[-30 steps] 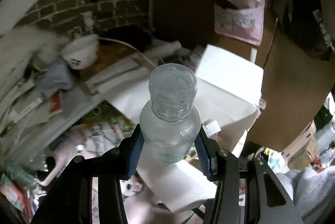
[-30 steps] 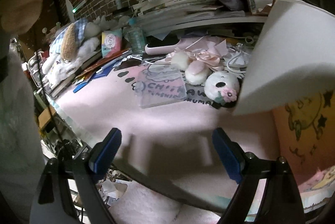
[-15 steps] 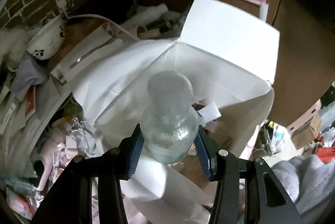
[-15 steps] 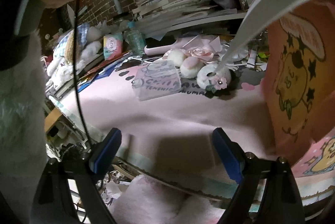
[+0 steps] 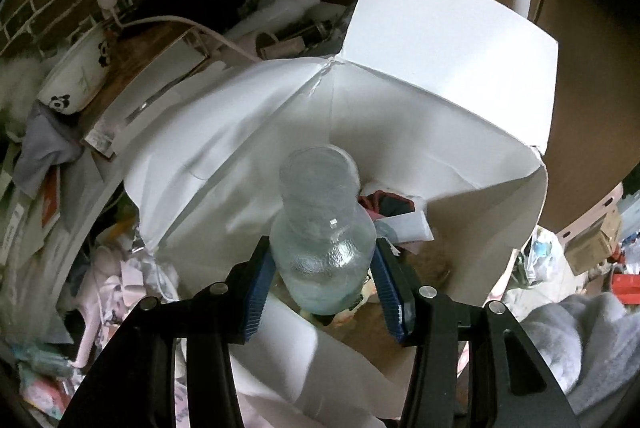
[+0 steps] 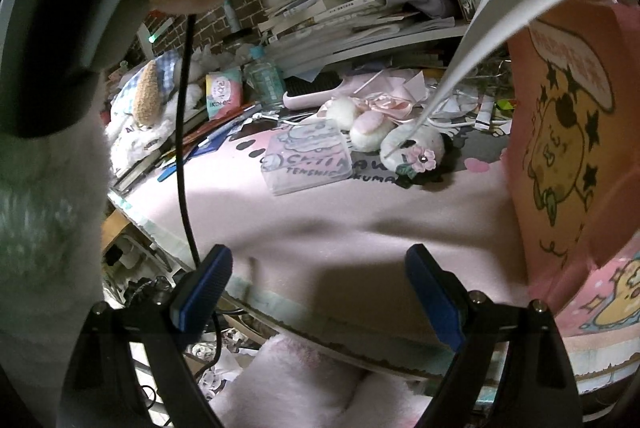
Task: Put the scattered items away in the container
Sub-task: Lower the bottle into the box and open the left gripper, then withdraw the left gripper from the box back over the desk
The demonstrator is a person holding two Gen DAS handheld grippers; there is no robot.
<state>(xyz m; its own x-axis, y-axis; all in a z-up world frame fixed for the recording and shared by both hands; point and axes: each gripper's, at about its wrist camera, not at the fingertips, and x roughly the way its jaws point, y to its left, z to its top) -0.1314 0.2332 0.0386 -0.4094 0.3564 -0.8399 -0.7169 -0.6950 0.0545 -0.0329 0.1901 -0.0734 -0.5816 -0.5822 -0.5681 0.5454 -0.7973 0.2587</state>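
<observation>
Clear ribbed plastic, a bottle (image 5: 323, 252) with a wide cap sits between the left gripper's (image 5: 324, 288) blue pads, whose jaws are opening, above the white-lined box (image 5: 452, 76); only the left wrist view shows this. Over the pink mat (image 6: 320, 228), the right gripper (image 6: 318, 292) is spread wide and empty, facing a translucent pouch (image 6: 308, 160) lettered "CHIIKAWA", fuzzy round plush toys (image 6: 412, 148) and the box's pink cartoon-printed outside (image 6: 568, 132).
</observation>
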